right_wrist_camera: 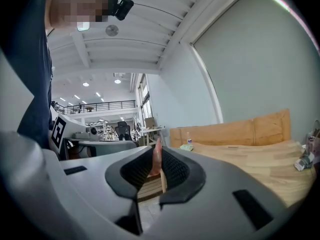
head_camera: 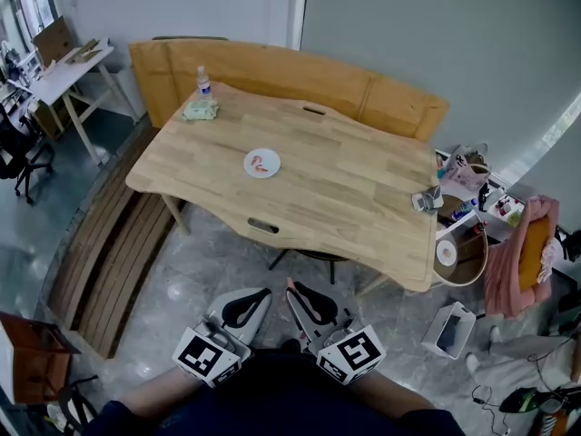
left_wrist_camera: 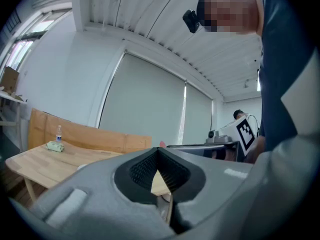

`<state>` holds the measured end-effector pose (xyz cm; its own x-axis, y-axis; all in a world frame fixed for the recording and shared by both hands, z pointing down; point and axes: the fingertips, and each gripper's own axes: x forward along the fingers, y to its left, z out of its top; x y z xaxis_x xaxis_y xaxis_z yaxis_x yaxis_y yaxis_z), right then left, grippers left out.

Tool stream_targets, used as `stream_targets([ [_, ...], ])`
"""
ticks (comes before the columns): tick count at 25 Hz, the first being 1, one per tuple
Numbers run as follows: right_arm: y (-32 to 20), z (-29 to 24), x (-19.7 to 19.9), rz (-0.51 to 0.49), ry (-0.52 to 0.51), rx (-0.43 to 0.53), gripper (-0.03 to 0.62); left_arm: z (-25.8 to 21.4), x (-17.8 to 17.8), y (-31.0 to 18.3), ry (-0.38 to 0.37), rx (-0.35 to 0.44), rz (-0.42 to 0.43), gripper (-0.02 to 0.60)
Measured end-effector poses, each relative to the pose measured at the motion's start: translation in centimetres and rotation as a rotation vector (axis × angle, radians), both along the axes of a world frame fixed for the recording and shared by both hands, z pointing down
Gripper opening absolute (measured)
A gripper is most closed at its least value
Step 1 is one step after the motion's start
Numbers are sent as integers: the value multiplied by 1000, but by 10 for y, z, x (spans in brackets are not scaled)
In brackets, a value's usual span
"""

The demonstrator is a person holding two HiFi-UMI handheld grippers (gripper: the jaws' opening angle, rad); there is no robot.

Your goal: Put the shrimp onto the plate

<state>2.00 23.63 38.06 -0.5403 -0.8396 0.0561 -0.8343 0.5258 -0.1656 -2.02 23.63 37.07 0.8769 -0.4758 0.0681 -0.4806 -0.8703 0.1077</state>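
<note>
A white plate (head_camera: 261,163) lies near the middle of the wooden table (head_camera: 345,198), and an orange shrimp (head_camera: 260,162) rests on it. Both grippers are held low and close to my body, well short of the table's front edge. My right gripper (head_camera: 291,285) (right_wrist_camera: 156,153) is shut on a second pink shrimp (right_wrist_camera: 156,160), which stands upright between the black pads. My left gripper (head_camera: 264,292) (left_wrist_camera: 157,150) is shut, its tips meeting with nothing between them. The left gripper view shows only the table's far end, not the plate.
A water bottle (head_camera: 203,82) and a green packet (head_camera: 200,109) stand at the table's far left corner. Small clutter (head_camera: 427,200) sits at the right edge. A wooden bench (head_camera: 290,75) runs behind the table. Bags and a basket (head_camera: 463,248) crowd the floor on the right.
</note>
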Motion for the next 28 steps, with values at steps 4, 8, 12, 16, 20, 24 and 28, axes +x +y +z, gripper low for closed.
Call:
stream_targets([
  [4,-6,7,17,-13,-1,-7,63,9,14,2,1,-15,-19,5],
  [8,-18,15,25,-21,0,-21,63,15,18,-9,6,-24,-25,5],
  [12,-43,22,22,-28,13,-29,63,20,17,-37,12,-20,-29,5],
  [16,-81,21,24,-7,29,-33,63,20,18,-76,24,-20,-3,5],
  [20,-128,21,19,16,31,-44,63,19,14,-130,38,-31,14,5],
  [24,-179,19,13,51,24,-52,63,11,13,-182,46,-23,58,5],
  [28,-226,20,7,84,22,-72,63,8,7,-230,41,-32,105,5],
])
